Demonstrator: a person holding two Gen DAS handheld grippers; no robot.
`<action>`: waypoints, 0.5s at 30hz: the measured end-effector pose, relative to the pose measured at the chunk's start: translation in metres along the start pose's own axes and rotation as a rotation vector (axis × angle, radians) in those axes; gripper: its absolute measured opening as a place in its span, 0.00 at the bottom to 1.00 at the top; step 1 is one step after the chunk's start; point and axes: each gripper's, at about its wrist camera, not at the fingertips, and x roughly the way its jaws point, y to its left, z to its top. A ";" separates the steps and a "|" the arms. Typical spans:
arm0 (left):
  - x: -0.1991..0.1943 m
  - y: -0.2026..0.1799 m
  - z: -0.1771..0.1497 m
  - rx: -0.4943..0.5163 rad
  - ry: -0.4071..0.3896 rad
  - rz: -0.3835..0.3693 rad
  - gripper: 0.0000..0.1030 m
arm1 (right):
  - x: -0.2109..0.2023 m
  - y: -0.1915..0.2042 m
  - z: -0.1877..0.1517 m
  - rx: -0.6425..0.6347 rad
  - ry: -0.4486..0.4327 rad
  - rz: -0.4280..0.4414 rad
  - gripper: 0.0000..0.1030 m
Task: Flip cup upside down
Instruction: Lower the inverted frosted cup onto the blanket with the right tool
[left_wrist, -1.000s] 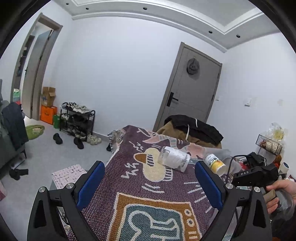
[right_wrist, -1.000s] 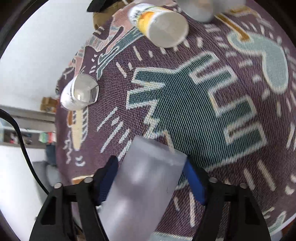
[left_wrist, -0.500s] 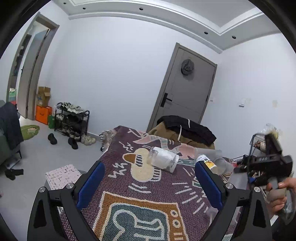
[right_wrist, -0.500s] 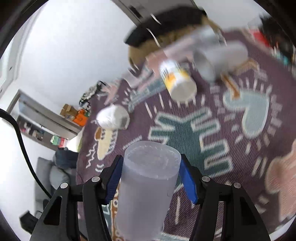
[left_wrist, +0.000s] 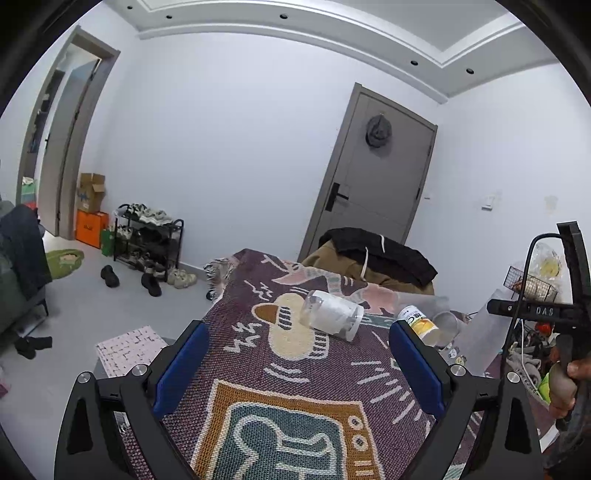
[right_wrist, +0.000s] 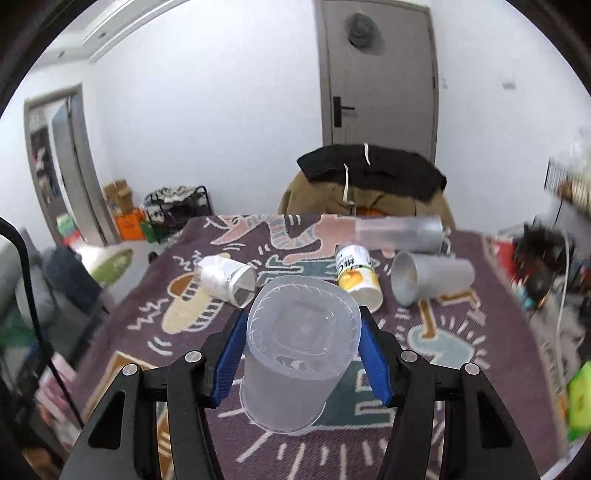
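Observation:
My right gripper (right_wrist: 301, 345) is shut on a frosted clear plastic cup (right_wrist: 295, 350), held above the patterned blanket (right_wrist: 461, 332). The cup's closed base faces the camera and its wider rim points down toward the blanket. In the left wrist view the same cup (left_wrist: 484, 339) shows as a translucent shape at the right edge, below the right gripper's body. My left gripper (left_wrist: 295, 365) is open and empty over the near part of the blanket (left_wrist: 295, 406).
Lying on the blanket: a clear jar with white contents (right_wrist: 225, 278), a yellow-labelled cup (right_wrist: 356, 277), a grey cup (right_wrist: 432, 277) and a long clear tube (right_wrist: 399, 229). A chair with dark clothes (right_wrist: 369, 173) stands behind. Clutter and cables lie at right.
My right gripper has turned with the cup: it went from lying sideways to base up with the rim downward. The left gripper has stayed open and nearly still.

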 end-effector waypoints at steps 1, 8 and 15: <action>0.000 0.001 0.000 -0.002 0.000 0.000 0.95 | 0.001 0.004 -0.001 -0.024 -0.001 -0.012 0.57; 0.001 0.000 -0.001 0.010 -0.005 0.046 0.95 | 0.025 0.018 -0.019 -0.095 0.072 -0.049 0.57; 0.003 -0.005 -0.002 0.044 -0.004 0.065 0.95 | 0.022 0.018 -0.022 -0.104 0.098 -0.024 0.78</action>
